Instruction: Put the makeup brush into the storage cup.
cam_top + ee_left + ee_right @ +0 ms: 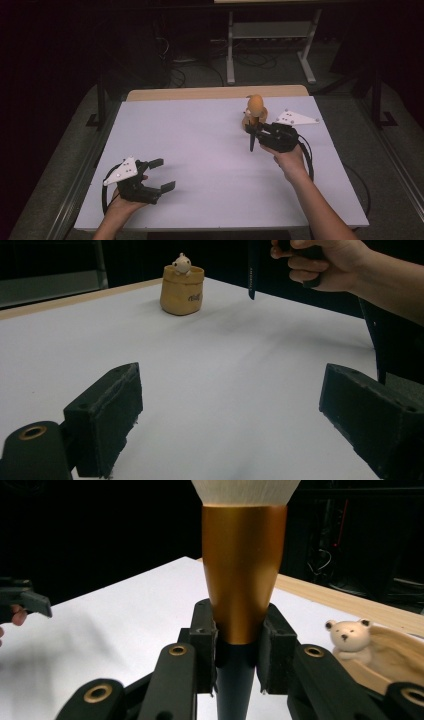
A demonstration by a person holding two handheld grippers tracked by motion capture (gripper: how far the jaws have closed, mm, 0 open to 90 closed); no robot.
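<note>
A makeup brush stands upright with its gold ferrule (244, 570) and white bristles (245, 490) at the top. My right gripper (235, 650) is shut on its black handle (235, 687). From above, the right gripper (260, 129) holds the brush (255, 105) over the far right of the white table (200, 150), its handle tip (251, 275) clear of the surface. Just behind stands a tan pot (182, 290) with a small bear figure (181, 262), also seen close by (350, 637). My left gripper (162, 175) rests open at the near left, with nothing between its jaws (230, 410).
The table's wooden far edge (215, 93) runs behind the pot. Beyond it are a grey metal frame (270, 45) and cables on the dark floor. A broad bare stretch of white surface (225, 355) lies between the two grippers.
</note>
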